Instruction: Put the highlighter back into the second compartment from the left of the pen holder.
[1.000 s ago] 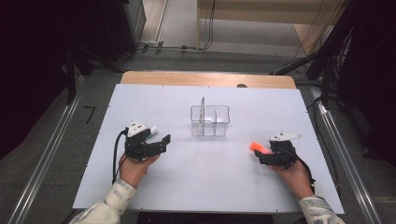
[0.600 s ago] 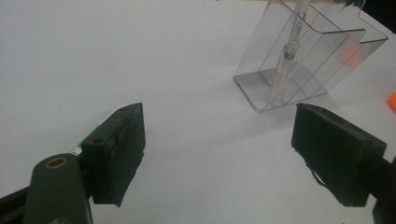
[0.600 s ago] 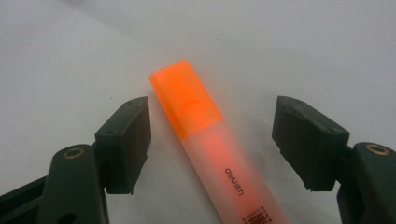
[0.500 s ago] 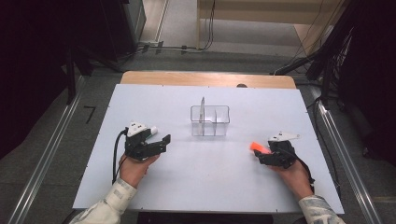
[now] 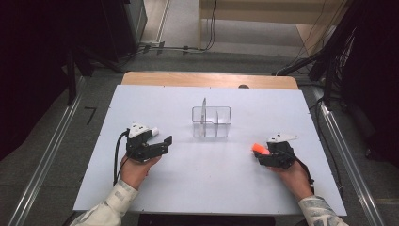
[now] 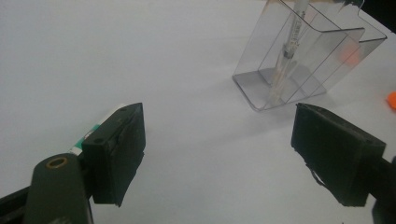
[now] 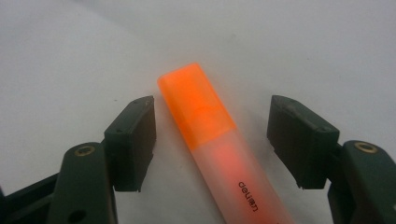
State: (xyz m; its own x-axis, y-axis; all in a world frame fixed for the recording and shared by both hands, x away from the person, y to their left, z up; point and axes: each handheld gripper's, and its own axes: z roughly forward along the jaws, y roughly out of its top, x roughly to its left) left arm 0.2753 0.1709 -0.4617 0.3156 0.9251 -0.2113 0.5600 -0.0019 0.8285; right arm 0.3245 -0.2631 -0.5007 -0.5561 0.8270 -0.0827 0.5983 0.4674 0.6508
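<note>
An orange highlighter [image 7: 201,112] with a translucent body lies on the white table [image 5: 211,188] at the right, cap pointing away from the hand. My right gripper [image 7: 212,140] straddles it; its jaws have just been closing, but a gap still shows on each side, so the pads do not touch it. From above, the highlighter [image 5: 259,149] pokes out left of the right gripper [image 5: 264,154]. My left gripper [image 5: 162,142] rests at the table's left, open and holding nothing. A white and green item [image 6: 100,125] lies just beyond its left jaw.
A clear divided organiser [image 5: 211,121] stands mid-table with a thin pen [image 5: 204,109] upright in it. In the left gripper view the organiser [image 6: 308,51] stands ahead to the right. Bare tabletop surrounds both hands; the table's edges drop to a grey floor.
</note>
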